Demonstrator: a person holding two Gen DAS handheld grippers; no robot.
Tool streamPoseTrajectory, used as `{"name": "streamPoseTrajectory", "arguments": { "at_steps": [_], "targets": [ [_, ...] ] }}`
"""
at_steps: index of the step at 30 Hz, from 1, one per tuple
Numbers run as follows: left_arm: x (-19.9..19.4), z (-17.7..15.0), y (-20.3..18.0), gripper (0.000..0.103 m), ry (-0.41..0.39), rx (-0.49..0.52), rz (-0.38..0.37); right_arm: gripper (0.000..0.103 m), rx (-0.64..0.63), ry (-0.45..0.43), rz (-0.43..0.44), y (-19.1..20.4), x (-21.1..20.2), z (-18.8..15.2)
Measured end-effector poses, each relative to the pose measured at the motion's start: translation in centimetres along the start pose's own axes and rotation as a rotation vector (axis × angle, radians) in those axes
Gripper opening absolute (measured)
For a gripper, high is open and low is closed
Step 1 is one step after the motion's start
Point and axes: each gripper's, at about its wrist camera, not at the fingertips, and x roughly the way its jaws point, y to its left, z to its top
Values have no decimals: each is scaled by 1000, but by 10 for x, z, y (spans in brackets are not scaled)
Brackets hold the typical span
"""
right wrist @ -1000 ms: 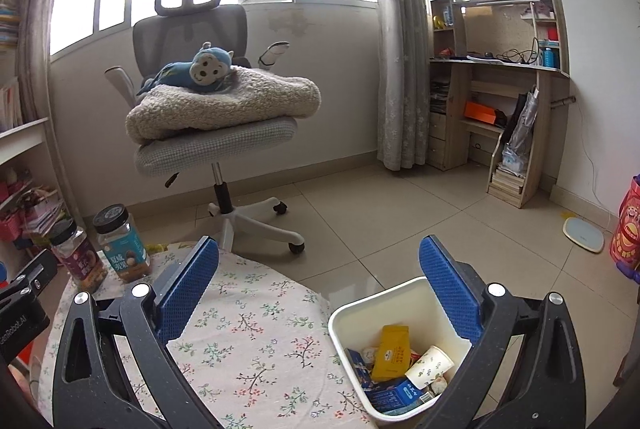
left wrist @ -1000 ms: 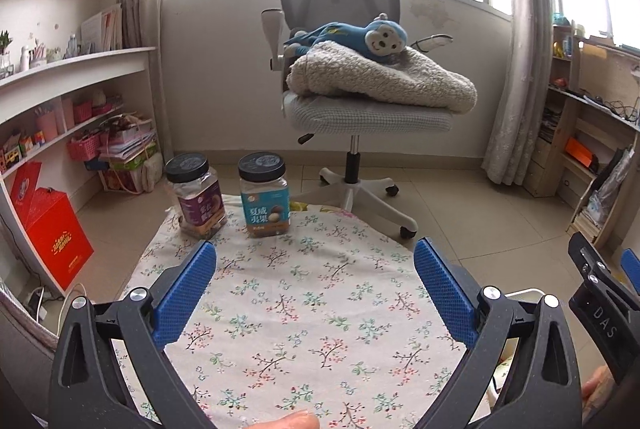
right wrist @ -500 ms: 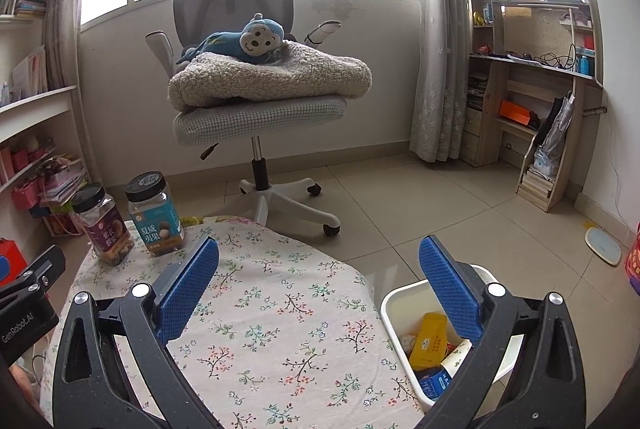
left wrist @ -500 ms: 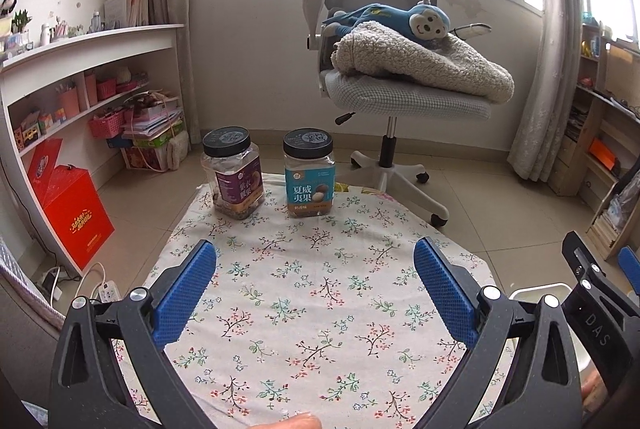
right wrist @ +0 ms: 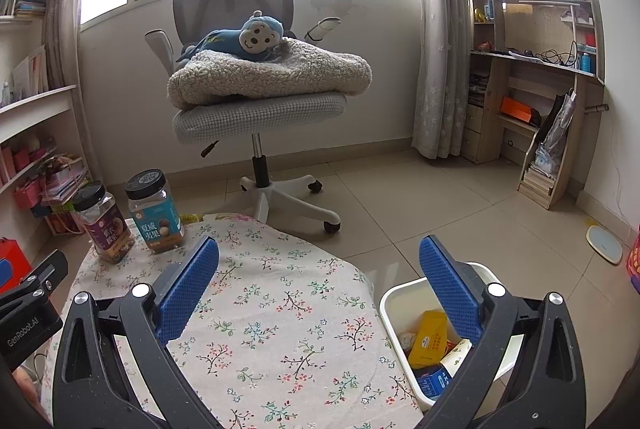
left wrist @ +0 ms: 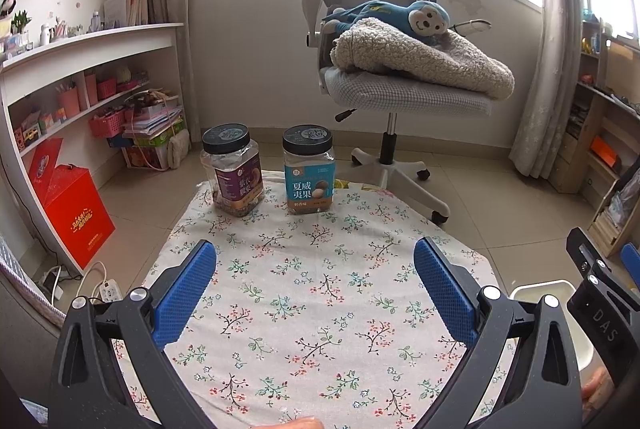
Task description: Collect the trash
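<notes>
A white trash bin point(right wrist: 390, 303) stands on the floor right of the table, holding a yellow carton point(right wrist: 431, 337), a paper cup point(right wrist: 456, 355) and a blue box point(right wrist: 432, 381). Its rim shows in the left wrist view point(left wrist: 540, 289). My left gripper point(left wrist: 316, 289) is open and empty above the floral tablecloth point(left wrist: 312, 293). My right gripper point(right wrist: 318, 287) is open and empty above the table's right edge and the bin. No loose trash shows on the cloth point(right wrist: 272, 309).
Two black-lidded jars, one purple-labelled point(left wrist: 236, 169) and one blue-labelled point(left wrist: 309, 171), stand at the table's far edge. A grey office chair point(left wrist: 400, 89) with a blanket and a toy monkey stands beyond. Shelves point(left wrist: 80, 81) at left, a desk point(right wrist: 532, 85) at right.
Both views have swung and drawn back: the jars and chair sit further right and nearer in the left view, and the bin has shifted right in the right view. Both grippers stay open.
</notes>
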Motion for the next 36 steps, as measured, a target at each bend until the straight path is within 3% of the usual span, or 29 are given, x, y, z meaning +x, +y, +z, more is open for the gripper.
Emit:
{"name": "streamPoseTrajectory", "arguments": {
  "at_steps": [36],
  "targets": [
    [5, -2, -6, 96, 17, -10, -15, 96, -8, 16, -2, -7, 0, -2]
  ]
}}
